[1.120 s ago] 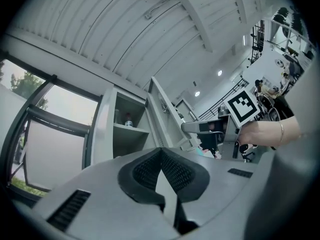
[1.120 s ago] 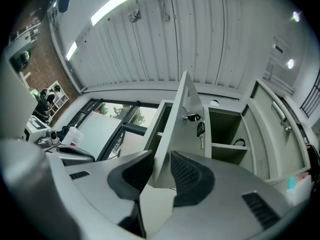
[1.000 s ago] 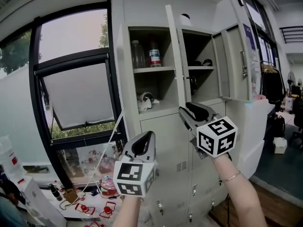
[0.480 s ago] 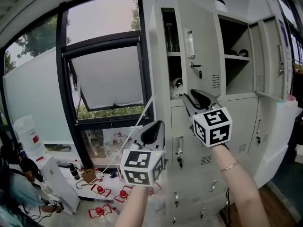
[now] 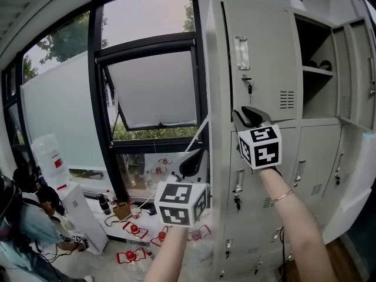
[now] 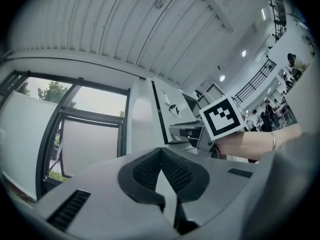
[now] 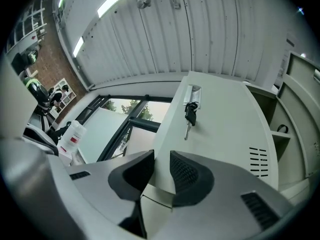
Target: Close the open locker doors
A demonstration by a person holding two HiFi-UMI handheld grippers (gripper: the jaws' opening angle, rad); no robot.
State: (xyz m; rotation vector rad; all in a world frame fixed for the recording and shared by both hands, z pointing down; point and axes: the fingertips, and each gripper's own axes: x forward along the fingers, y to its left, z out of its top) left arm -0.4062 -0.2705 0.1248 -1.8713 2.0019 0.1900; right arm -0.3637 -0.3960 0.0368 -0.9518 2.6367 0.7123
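Pushing pale-grey metal locker door point(image 5: 264, 57) with right gripper point(image 5: 247, 113), jaws part-open, just narrowing, empty; may skid off, leaving it ajar. Left gripper point(image 5: 194, 157) closed, idle.

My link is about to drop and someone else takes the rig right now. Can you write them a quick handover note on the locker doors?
Grippers: left gripper has its jaws together, empty, low by the window. The right gripper has its jaws apart; they have just been closing and grip nothing. It is up at the lower edge of the upper left door.
Done: upper left door swung to, key in its lock. I cannot tell whether it is latched.
Left: upper right door stands wide open, its compartment exposed. Close it.
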